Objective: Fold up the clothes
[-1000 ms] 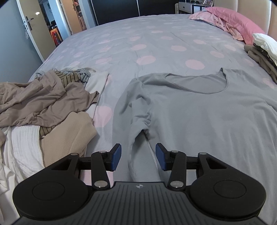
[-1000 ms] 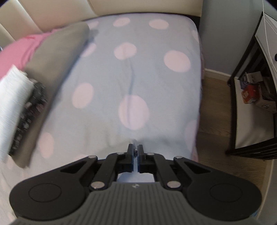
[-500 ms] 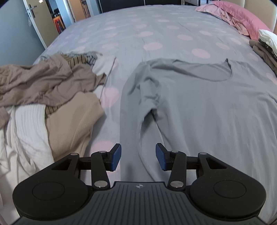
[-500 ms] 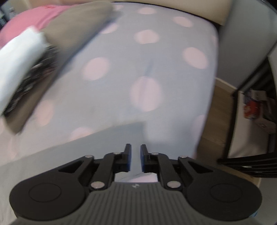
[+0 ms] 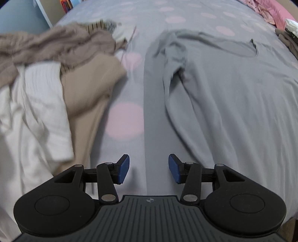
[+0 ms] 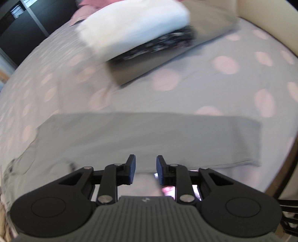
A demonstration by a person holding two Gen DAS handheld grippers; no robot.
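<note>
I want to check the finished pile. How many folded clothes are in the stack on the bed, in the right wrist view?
3: a white piece on top, a dark patterned one under it, a grey-brown one at the bottom. The view is blurred; more may be hidden.

Polka-dot bedspread (image 5: pixel 186 11), cream headboard (image 6: pixel 270 22), dark wardrobe (image 6: pixel 16 22).

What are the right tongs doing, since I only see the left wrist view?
Observer: The right tongs are open, holding nothing, over the right sleeve of the grey shirt.
Operator: How does that sleeve lie?
Observer: Flat, stretched straight out towards the bed's edge.
Operator: Anything beyond it?
Observer: A folded stack, white piece on top, lies apart from the sleeve on the spotted bedcover.
</note>
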